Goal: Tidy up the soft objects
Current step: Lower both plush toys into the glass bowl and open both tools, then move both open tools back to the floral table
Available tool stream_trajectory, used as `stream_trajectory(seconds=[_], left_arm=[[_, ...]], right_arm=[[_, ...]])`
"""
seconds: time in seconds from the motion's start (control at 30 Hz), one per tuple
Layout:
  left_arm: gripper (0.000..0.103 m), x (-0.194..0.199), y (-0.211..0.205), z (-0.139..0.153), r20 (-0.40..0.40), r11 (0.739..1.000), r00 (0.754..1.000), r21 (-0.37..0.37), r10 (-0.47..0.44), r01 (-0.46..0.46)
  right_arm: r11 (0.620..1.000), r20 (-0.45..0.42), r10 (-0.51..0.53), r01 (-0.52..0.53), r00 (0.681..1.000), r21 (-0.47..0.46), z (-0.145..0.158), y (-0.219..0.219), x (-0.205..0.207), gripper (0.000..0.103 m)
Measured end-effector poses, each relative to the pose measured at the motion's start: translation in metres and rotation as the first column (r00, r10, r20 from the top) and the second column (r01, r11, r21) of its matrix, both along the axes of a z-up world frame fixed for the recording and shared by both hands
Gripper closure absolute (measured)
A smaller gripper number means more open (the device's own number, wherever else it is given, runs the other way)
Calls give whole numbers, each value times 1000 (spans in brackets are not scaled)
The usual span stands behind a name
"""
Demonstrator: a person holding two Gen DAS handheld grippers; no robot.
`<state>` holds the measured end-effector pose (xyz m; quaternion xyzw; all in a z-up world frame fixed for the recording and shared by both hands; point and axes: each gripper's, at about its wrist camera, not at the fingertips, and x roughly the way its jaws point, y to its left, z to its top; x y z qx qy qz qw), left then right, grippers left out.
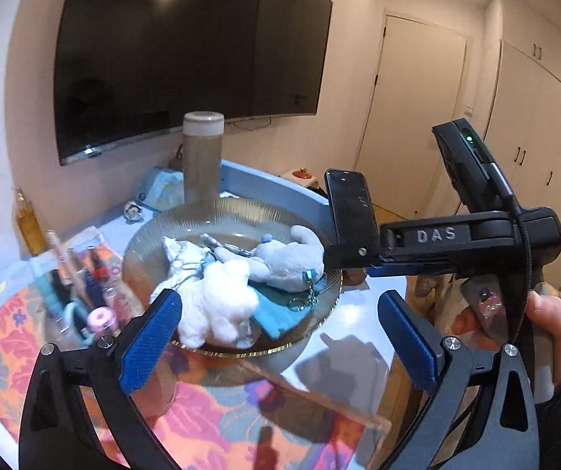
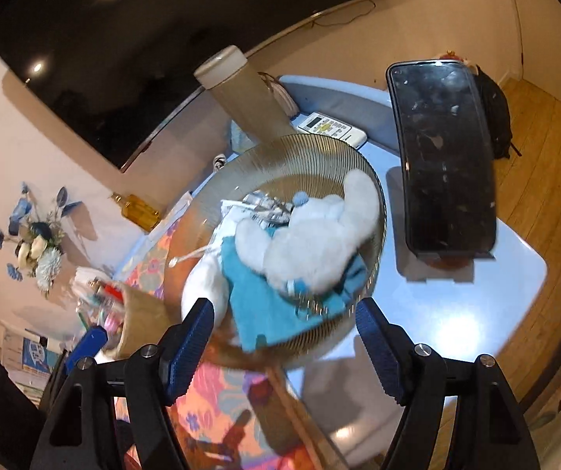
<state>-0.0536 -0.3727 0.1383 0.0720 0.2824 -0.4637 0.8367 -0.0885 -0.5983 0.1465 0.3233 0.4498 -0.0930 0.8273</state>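
A ribbed glass bowl (image 1: 151,243) (image 2: 319,149) on the table holds soft objects: a white plush (image 1: 221,309) (image 2: 202,286) at the front, a grey plush (image 1: 288,262) (image 2: 319,235) with a keyring, and a teal cloth (image 1: 280,313) (image 2: 264,305) under them. My left gripper (image 1: 280,337) is open and empty, just in front of the bowl. My right gripper (image 2: 284,333) is open and empty, above the bowl's near rim. Its body (image 1: 468,235) shows in the left wrist view.
A tall tan bottle (image 1: 202,156) (image 2: 249,98) stands behind the bowl. A remote (image 2: 331,127) lies beside it. A clear box of small bottles (image 1: 80,286) sits left on a flowered mat (image 1: 210,423). A phone (image 2: 442,156) rides on the right gripper.
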Motion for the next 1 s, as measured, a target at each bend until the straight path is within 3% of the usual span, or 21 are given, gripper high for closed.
stream_trajectory(seconds=[0.2,0.37,0.5,0.6,0.73,0.87,1.0], left_arm=[[3,-30,39,12,38,1000,999,5,4,-4],[3,-48,98,19,125,987,980,25,153,-157],[3,-47,162,23,130,959,952,31,275,-281],[3,-41,219,26,121,918,913,23,391,-396],[3,-31,299,29,73,843,840,-2,537,-538],[3,-17,361,25,72,756,757,36,650,-653],[3,7,409,12,71,692,696,78,715,-718]], right_arm=[[995,16,95,-95,995,-12,12,40,-23,29],[969,-29,239,-240,971,-52,10,91,-32,25],[942,-46,327,-329,944,-70,7,134,-27,25],[902,-45,422,-425,905,-73,5,178,-16,23],[832,-64,546,-550,835,-72,-5,242,7,21],[751,-72,656,-659,752,-40,-23,305,32,21],[685,-32,728,-729,685,-13,-39,353,64,21]])
